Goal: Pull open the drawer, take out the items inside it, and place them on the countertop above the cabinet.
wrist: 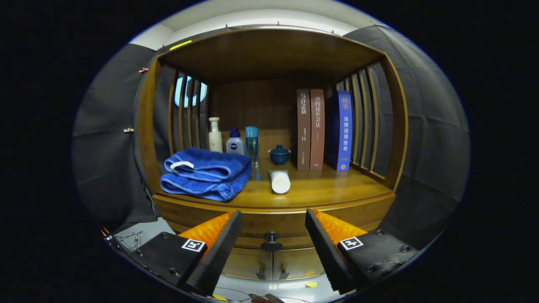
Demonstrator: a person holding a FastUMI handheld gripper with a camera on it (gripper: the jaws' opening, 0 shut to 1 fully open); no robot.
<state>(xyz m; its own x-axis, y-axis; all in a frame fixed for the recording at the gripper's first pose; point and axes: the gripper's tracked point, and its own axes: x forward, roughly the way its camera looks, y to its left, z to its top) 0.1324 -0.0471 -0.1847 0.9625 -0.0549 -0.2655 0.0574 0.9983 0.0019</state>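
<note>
A wooden cabinet stands ahead with its countertop (328, 189) under a slatted shelf hood. Below the countertop's front edge is the drawer front (261, 225), shut, with a dark round knob (271, 242) at its middle. My gripper (273, 223) is open, its two fingers spread wide to either side of the knob and a little short of it, touching nothing. On the countertop lie a folded blue towel (206, 173) at the left and a white tube (280, 182) on its side near the middle. What is inside the drawer is hidden.
At the back of the countertop stand a white pump bottle (215, 135), a small blue-capped bottle (235, 143), a clear blue bottle (252, 143), a small lidded blue cup (279, 155) and three upright books (322, 129). Two lower cabinet doors (271, 265) sit beneath the drawer.
</note>
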